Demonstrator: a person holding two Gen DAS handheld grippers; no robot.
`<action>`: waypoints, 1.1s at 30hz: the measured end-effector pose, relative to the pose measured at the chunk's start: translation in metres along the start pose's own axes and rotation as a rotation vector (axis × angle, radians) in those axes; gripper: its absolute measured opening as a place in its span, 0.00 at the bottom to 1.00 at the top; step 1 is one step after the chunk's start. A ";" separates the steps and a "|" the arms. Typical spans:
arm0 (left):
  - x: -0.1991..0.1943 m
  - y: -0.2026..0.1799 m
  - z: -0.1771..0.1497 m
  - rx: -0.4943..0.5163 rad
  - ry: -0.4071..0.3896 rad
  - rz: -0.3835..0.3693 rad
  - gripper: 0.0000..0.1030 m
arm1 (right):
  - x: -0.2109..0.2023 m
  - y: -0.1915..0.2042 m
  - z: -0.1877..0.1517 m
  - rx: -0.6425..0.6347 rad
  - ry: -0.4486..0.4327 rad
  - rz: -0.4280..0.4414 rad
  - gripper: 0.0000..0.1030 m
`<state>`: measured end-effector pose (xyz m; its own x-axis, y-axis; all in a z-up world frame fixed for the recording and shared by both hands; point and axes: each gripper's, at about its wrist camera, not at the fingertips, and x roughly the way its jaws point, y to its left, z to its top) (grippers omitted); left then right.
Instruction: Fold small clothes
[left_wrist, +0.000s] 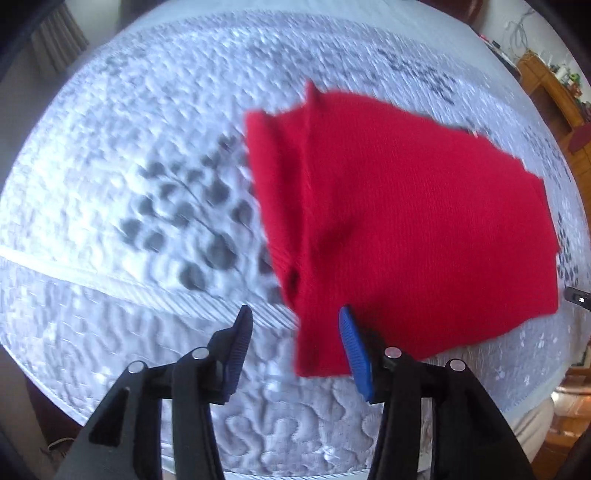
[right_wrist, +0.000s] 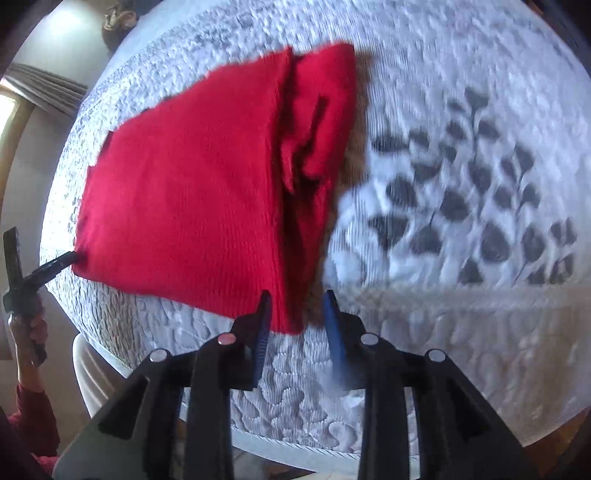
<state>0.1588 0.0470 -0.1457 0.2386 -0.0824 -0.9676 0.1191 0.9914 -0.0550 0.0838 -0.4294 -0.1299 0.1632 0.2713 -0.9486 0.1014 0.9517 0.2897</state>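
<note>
Garment (left_wrist: 406, 221), red, lies on quilt (left_wrist: 110, 147) just past both spread, empty claws (left_wrist: 295, 321) (right_wrist: 295, 306).

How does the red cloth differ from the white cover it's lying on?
The red cloth is plain and finely ribbed; the white cover is quilted, with grey leaf prints. The cloth is folded with a bunched edge; the cover lies spread flat. The cloth is far smaller than the cover. Both are soft fabric.
</note>
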 end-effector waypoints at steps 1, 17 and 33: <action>-0.008 0.005 0.011 -0.013 -0.029 0.016 0.48 | -0.009 0.002 0.012 -0.006 -0.023 0.003 0.29; 0.077 -0.060 0.155 0.042 -0.021 0.000 0.48 | 0.070 0.001 0.186 0.044 -0.003 0.025 0.29; 0.116 -0.037 0.188 -0.006 -0.014 -0.070 0.04 | 0.088 -0.034 0.201 0.127 -0.051 0.042 0.03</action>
<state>0.3631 -0.0189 -0.2100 0.2438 -0.1530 -0.9577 0.1298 0.9837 -0.1241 0.2920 -0.4665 -0.1969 0.2190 0.3000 -0.9285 0.2165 0.9129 0.3460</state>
